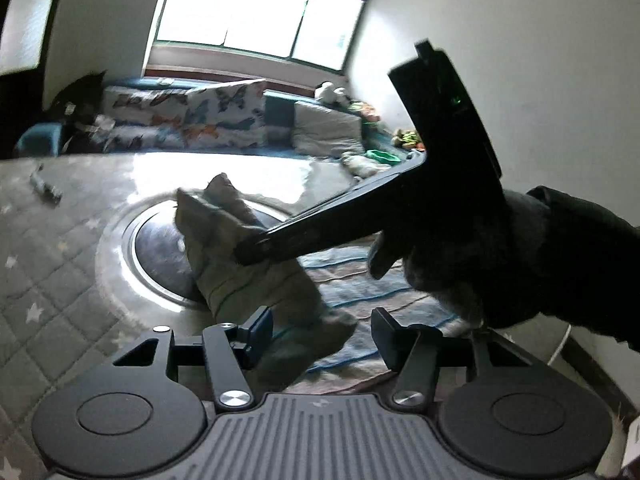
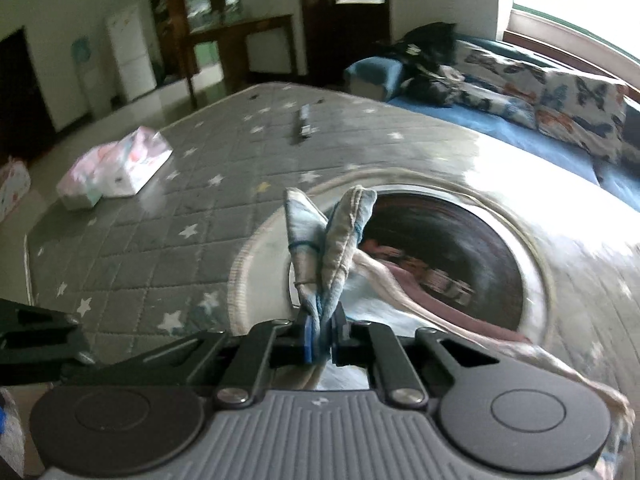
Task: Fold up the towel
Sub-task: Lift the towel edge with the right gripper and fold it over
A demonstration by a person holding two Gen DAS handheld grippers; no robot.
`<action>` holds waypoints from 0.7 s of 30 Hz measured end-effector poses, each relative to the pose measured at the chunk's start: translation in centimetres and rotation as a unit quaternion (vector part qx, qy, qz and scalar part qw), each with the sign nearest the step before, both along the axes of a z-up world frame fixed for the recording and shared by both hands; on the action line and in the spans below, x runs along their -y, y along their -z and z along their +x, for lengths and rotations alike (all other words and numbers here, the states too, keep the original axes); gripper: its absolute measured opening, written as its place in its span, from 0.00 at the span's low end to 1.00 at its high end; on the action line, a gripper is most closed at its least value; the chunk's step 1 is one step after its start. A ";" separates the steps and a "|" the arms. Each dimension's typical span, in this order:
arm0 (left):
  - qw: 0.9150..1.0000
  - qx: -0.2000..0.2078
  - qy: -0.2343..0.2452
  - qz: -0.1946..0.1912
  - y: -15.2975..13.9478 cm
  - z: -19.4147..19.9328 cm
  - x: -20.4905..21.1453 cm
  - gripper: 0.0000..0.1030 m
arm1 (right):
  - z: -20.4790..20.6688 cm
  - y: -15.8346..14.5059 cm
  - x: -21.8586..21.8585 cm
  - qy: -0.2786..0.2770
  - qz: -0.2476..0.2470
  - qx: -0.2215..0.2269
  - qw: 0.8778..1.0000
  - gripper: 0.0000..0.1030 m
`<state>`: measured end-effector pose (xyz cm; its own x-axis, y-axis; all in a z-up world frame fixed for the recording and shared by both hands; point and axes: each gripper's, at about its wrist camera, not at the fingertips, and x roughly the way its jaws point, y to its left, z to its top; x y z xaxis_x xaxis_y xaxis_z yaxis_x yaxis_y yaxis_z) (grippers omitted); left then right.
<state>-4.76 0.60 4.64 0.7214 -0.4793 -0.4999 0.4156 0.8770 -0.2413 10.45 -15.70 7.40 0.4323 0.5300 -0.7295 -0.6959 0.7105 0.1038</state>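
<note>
The right gripper (image 2: 321,336) is pressed together on a bunched part of the towel (image 2: 332,240), and two folded ends of the cloth stand up above its fingers. The rest of the towel hangs and lies over the grey quilted table cover (image 2: 132,240) with white stars, close to the round dark glass disc (image 2: 472,248) in the table. The left gripper (image 1: 320,334) is spread, with towel cloth lying between its fingers but not pinched. A tissue pack (image 2: 116,168) near the far left edge and a small dark remote (image 2: 304,120) lie well apart from the towel, so much free cover remains there.
</note>
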 end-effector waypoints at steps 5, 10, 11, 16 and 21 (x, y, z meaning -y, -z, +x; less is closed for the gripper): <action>1.000 -0.002 -0.005 0.010 0.2 0.6 0.9 0.78 | 0.6 -0.1 5.6 0.044 0.029 -0.006 0.999 0.07; 1.000 0.000 -0.013 0.018 0.3 1.3 1.6 0.96 | 1.1 0.1 10.6 0.080 0.049 -0.010 0.996 0.07; 1.000 0.001 -0.013 0.019 0.3 1.4 1.8 0.99 | 1.1 0.2 11.5 0.087 0.052 -0.011 0.995 0.07; 1.000 -0.002 -0.014 0.025 0.6 2.2 2.5 1.00 | 1.4 0.8 14.9 0.117 0.062 -0.012 0.991 0.07; 0.999 -0.015 -0.017 0.031 0.9 3.2 3.1 1.00 | 1.6 1.4 17.8 0.140 0.067 -0.015 0.988 0.07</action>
<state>-1.58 -2.48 3.73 0.7211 -0.4226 -0.5490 0.3786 0.9040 -0.1987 12.07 -33.50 6.04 0.5550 0.4865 -0.6748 -0.4702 0.8526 0.2279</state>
